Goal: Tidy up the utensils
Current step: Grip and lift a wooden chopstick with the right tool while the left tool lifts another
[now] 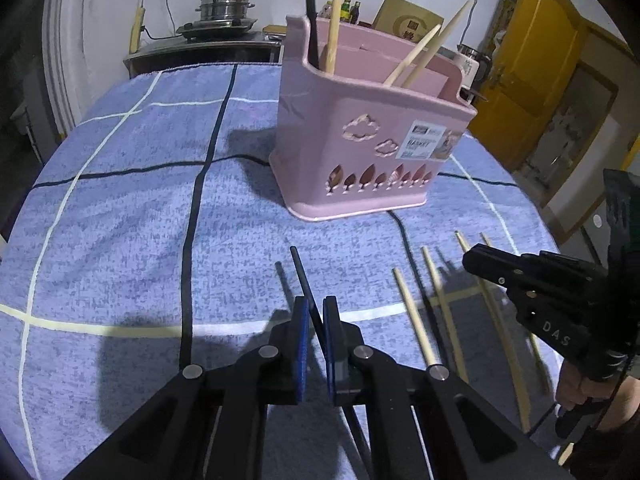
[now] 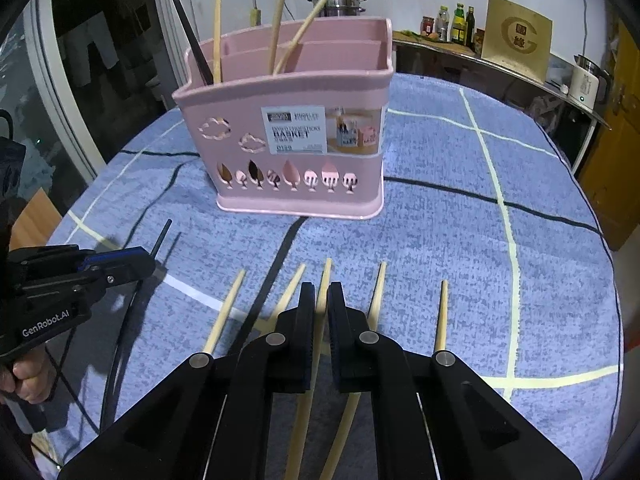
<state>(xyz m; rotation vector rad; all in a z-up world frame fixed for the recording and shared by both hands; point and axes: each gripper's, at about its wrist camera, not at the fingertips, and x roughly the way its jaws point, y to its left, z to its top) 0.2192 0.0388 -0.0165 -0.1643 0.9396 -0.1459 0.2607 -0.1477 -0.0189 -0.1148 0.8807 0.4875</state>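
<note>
A pink chopstick basket (image 1: 360, 136) (image 2: 296, 136) stands upright on the blue checked cloth, holding one black chopstick (image 1: 311, 12) and three wooden ones. My left gripper (image 1: 316, 308) is shut on a black chopstick (image 1: 302, 276), held slightly above the cloth; it also shows in the right wrist view (image 2: 120, 264). My right gripper (image 2: 320, 292) (image 1: 480, 258) is nearly shut around a wooden chopstick (image 2: 323, 280) among several wooden chopsticks (image 1: 414, 316) lying in a row in front of the basket.
The cloth-covered table (image 1: 120, 220) has rounded edges. Behind it stands a counter with a steel steamer pot (image 1: 226, 4), bottles (image 2: 456, 22) and a cardboard box (image 2: 516, 36). A yellow door (image 1: 536, 92) is to the right. A kettle (image 2: 586, 82) sits on the counter.
</note>
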